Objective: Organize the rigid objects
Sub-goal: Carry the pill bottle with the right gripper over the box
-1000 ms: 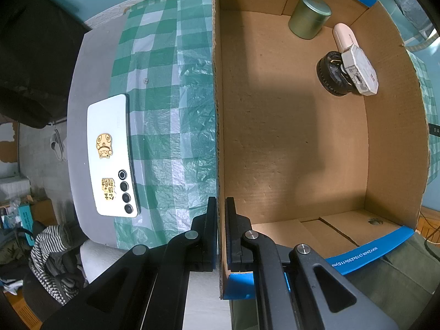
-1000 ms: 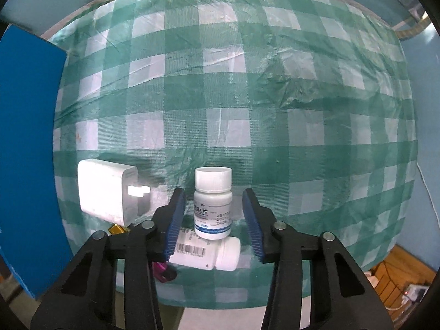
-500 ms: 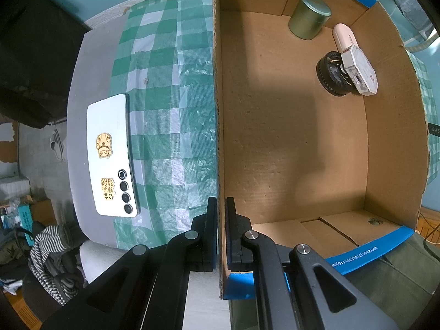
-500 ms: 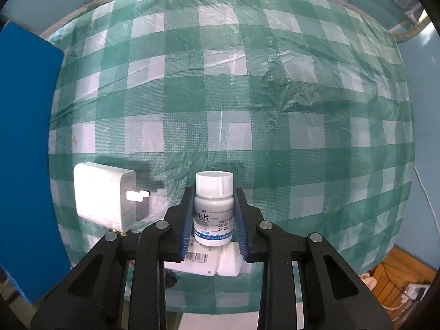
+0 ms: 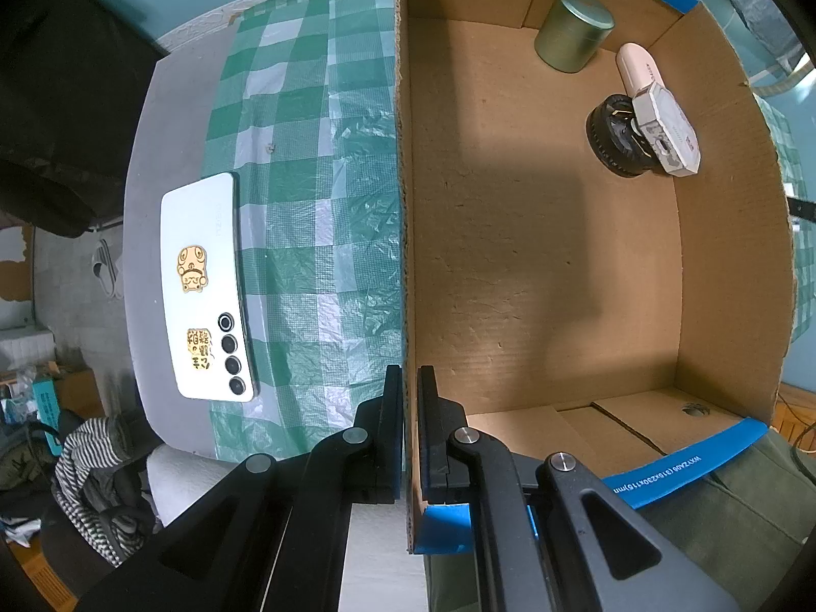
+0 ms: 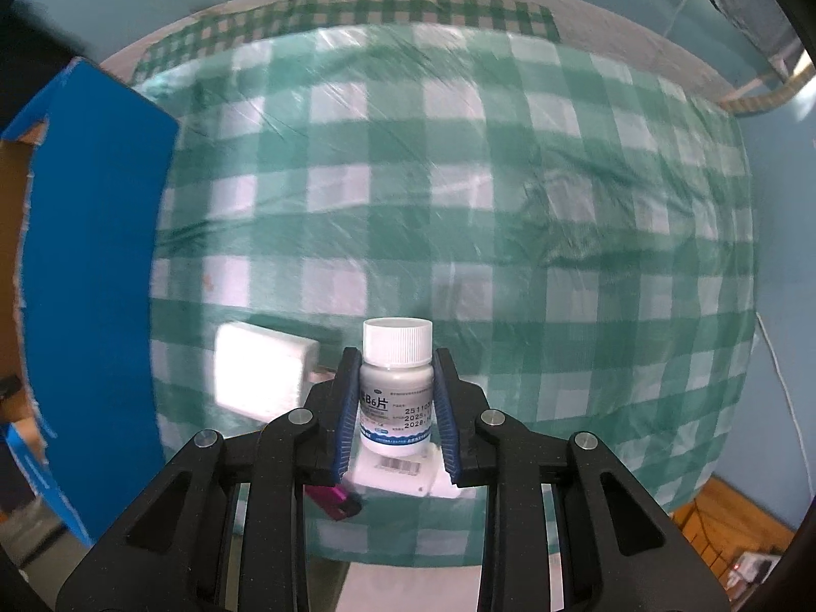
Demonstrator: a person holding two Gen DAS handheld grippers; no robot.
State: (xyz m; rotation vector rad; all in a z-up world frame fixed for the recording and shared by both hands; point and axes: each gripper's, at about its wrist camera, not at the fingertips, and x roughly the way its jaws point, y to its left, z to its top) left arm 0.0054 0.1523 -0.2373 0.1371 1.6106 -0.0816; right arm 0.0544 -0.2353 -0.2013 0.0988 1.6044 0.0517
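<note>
My right gripper (image 6: 397, 372) is shut on a small white pill bottle (image 6: 397, 398) with a ribbed white cap, lifted off the green checked cloth (image 6: 459, 204). Below it lie a second white bottle (image 6: 403, 474) on its side and a magenta object (image 6: 334, 500). A white charger (image 6: 260, 372) rests to the left. My left gripper (image 5: 409, 387) is shut on the left wall of the cardboard box (image 5: 405, 204). Inside the box sit a green tin (image 5: 574, 30), a black round object (image 5: 614, 137) and a white device (image 5: 663, 127).
A white phone (image 5: 204, 290) with gold stickers lies face down left of the box, on the grey table edge. The box's blue outer wall (image 6: 92, 280) stands at the left of the right wrist view. Clothes and clutter lie on the floor beyond the table.
My right gripper closed on the upright pill bottle and then rose with it, so the cloth and charger look farther away and blurred. The left gripper stayed put on the box wall.
</note>
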